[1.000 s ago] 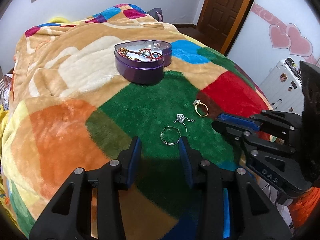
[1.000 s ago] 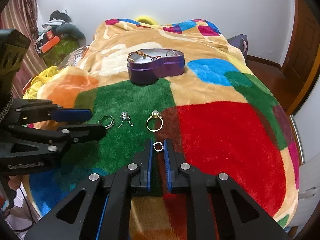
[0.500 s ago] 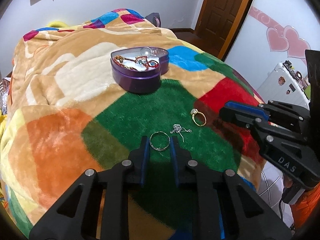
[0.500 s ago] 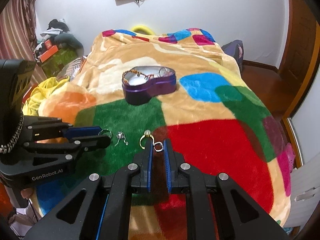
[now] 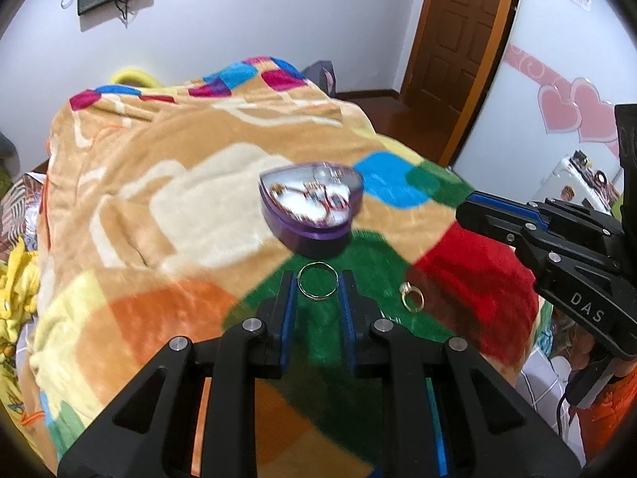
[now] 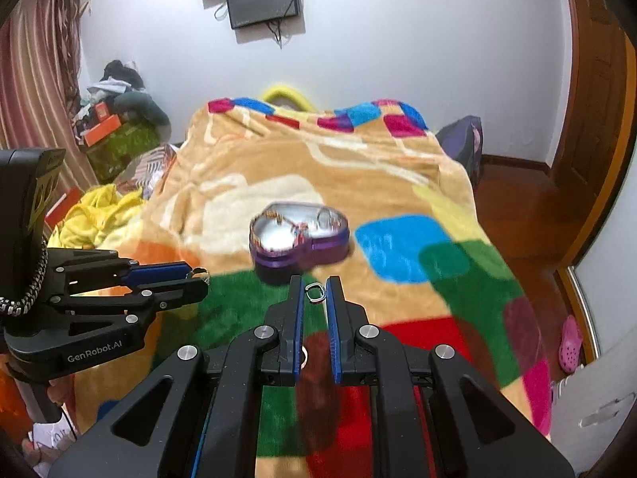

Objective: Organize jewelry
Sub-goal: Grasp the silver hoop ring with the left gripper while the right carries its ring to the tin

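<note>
My left gripper (image 5: 317,285) is shut on a thin silver hoop (image 5: 317,287), held up in front of the purple heart-shaped tin (image 5: 314,235). The tin is open and holds several pieces of jewelry; it sits on the colorful blanket (image 5: 191,207). A gold ring with a stone (image 5: 412,298) lies on the green patch, right of my left fingers. My right gripper (image 6: 315,291) is shut on a small silver ring (image 6: 315,292), just short of the tin (image 6: 302,253). The left gripper (image 6: 199,277) shows at the left of the right wrist view, the right gripper (image 5: 464,209) at the right of the left wrist view.
The bed fills the middle of both views. A wooden door (image 5: 458,40) stands at the back right. Yellow cloth (image 6: 99,215) and boxes (image 6: 107,127) pile up at the bed's left. A wall screen (image 6: 262,0) hangs behind the bed.
My left gripper closed on the silver hoop and lifted it toward the tin. My right gripper, still shut on the small ring, rose and moved toward the tin too.
</note>
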`<state>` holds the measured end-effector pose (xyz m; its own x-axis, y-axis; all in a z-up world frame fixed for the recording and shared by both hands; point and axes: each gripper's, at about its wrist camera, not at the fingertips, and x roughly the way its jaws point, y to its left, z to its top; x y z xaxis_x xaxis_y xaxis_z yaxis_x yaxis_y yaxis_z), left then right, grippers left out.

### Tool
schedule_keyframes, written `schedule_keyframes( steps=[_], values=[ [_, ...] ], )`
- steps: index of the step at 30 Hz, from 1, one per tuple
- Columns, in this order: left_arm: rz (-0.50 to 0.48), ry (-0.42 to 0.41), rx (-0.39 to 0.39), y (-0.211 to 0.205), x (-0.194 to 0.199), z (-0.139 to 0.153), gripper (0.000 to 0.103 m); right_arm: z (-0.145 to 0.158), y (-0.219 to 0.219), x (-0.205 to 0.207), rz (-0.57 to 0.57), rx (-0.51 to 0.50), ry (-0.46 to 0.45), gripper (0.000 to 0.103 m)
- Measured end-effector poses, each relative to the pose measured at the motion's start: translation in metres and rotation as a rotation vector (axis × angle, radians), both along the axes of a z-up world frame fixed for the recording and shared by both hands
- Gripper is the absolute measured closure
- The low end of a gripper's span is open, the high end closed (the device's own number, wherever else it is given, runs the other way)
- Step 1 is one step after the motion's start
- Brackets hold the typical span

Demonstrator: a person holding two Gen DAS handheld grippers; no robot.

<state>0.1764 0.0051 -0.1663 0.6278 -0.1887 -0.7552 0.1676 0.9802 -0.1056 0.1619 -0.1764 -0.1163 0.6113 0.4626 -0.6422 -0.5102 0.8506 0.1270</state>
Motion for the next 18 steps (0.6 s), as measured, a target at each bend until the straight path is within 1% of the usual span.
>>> schedule_keyframes(
  steps=[8,13,18],
  values=[
    [0.022,-0.061,-0.009,0.01,0.017,0.021,0.083,0.015,0.007,0.012,0.004,0.036,-0.048,0.093],
    [0.033,-0.086,-0.01,0.015,0.029,0.028,0.083,0.022,0.012,0.022,0.01,0.056,-0.071,0.093],
    [0.036,-0.097,-0.017,0.017,0.04,0.03,0.083,0.022,0.02,0.034,0.019,0.063,-0.079,0.093]
  ],
)
